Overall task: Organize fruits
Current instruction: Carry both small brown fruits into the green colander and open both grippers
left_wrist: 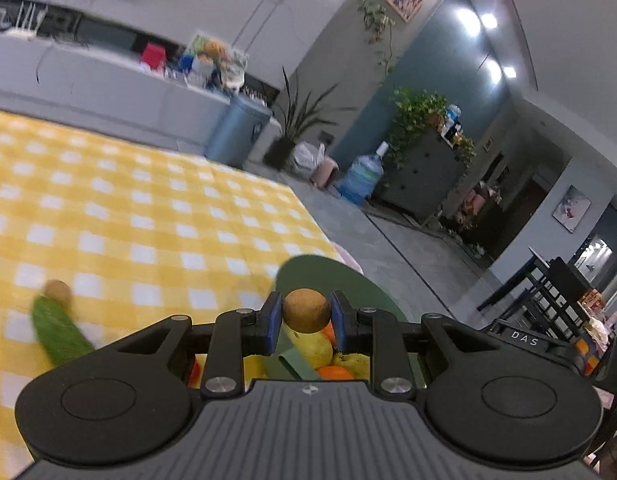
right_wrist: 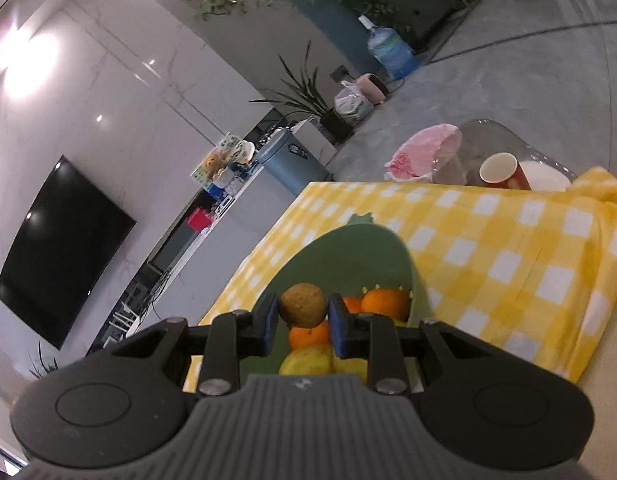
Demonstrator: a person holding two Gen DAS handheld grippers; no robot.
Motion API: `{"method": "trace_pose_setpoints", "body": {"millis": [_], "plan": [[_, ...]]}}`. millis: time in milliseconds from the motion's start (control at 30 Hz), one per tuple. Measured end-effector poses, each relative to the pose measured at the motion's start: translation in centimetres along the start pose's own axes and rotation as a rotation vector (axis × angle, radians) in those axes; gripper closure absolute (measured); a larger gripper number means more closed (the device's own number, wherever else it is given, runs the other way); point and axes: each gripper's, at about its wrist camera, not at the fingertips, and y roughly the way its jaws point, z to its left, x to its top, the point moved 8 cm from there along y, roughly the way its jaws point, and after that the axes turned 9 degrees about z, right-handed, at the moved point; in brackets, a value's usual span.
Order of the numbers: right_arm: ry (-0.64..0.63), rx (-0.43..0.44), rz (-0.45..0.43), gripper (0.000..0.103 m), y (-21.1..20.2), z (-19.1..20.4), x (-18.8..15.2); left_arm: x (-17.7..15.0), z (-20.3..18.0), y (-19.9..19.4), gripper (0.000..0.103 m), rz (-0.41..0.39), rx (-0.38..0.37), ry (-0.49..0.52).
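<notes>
My left gripper (left_wrist: 306,316) is shut on a brown kiwi (left_wrist: 307,311) and holds it above a green fruit bowl (left_wrist: 348,280) that holds yellow pears (left_wrist: 314,346) and oranges (left_wrist: 334,372). My right gripper (right_wrist: 303,314) is shut on another brown kiwi (right_wrist: 302,305), above the same green bowl (right_wrist: 348,256), over oranges (right_wrist: 386,302) and yellow pears (right_wrist: 306,362). A third kiwi (left_wrist: 57,291) lies on the yellow checked tablecloth (left_wrist: 148,220) at the left, touching a green cucumber (left_wrist: 60,330).
The table's far edge drops to a grey floor (left_wrist: 408,248). In the right wrist view a red paper cup (right_wrist: 504,172), a white plate (right_wrist: 548,176) and a pink bag (right_wrist: 424,156) sit on a glass table beyond the cloth's edge.
</notes>
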Motion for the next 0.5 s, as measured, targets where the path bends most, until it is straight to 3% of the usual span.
{"method": "trace_pose_setpoints", "body": {"millis": [200,333,500], "plan": [[0.021,-0.064,0.001,0.078,1.6,-1.6,0.8,0.6,0.4,3.1,0.075,0.055,-0.074,-0.048],[0.01,-0.104,-0.006,0.07,1.9,-1.9,1.0,0.7,0.2,3.8,0.075,0.047,-0.07,-0.036],[0.002,-0.104,-0.03,0.068,1.6,-2.2,1.3,0.6,-0.1,4.6,0.075,0.049,-0.074,-0.024]]}}
